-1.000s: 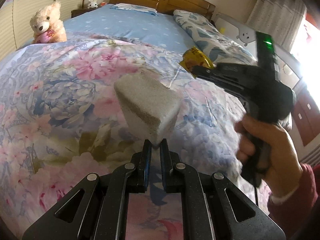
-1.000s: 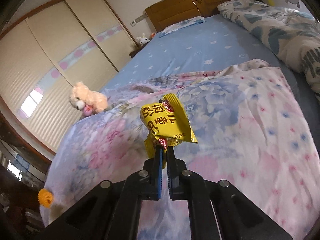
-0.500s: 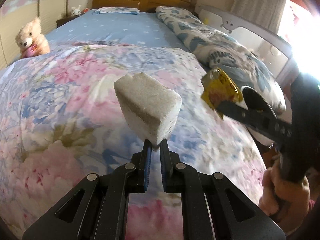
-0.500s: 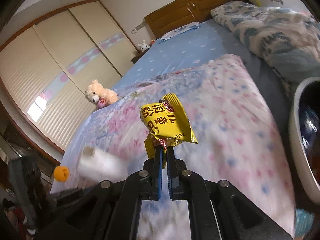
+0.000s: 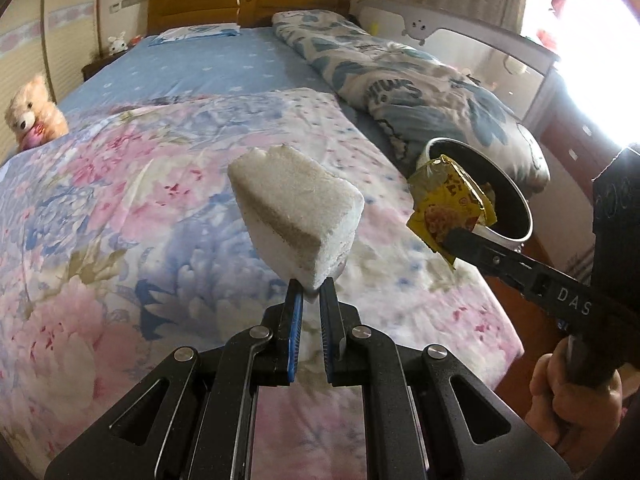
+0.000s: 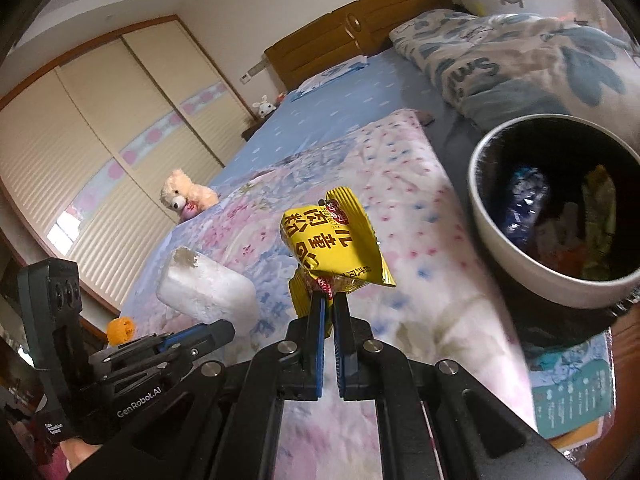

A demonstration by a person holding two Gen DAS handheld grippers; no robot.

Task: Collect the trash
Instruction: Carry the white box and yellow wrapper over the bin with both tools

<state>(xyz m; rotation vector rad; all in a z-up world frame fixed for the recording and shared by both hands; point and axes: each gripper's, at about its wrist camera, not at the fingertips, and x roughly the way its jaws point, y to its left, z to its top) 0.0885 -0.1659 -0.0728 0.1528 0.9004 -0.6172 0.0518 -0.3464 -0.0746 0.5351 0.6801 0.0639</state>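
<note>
My left gripper [image 5: 311, 290] is shut on the lower corner of a white foam block [image 5: 296, 216], held above the floral quilt [image 5: 120, 208]. To its right, my right gripper [image 6: 328, 298] is shut on a crumpled yellow snack wrapper [image 6: 334, 246]. The wrapper [image 5: 450, 204] hangs just in front of the round grey bin [image 6: 508, 248] at the bed's right side. Inside the bin lie several pieces of trash. The foam block [image 6: 206, 286] and left gripper [image 6: 212, 330] also show at lower left in the right wrist view.
A teddy bear [image 5: 32, 114] sits at the bed's left edge. A rolled blue-patterned duvet [image 5: 400, 76] lies along the right. A wooden headboard [image 5: 248, 4] stands at the far end. A person's hand [image 5: 576, 404] grips the right tool. A booklet [image 6: 576, 396] lies below the bin.
Both grippers have swung right across the bed with their loads. The grey bin has come into view and the yellow wrapper now sits close to its rim.
</note>
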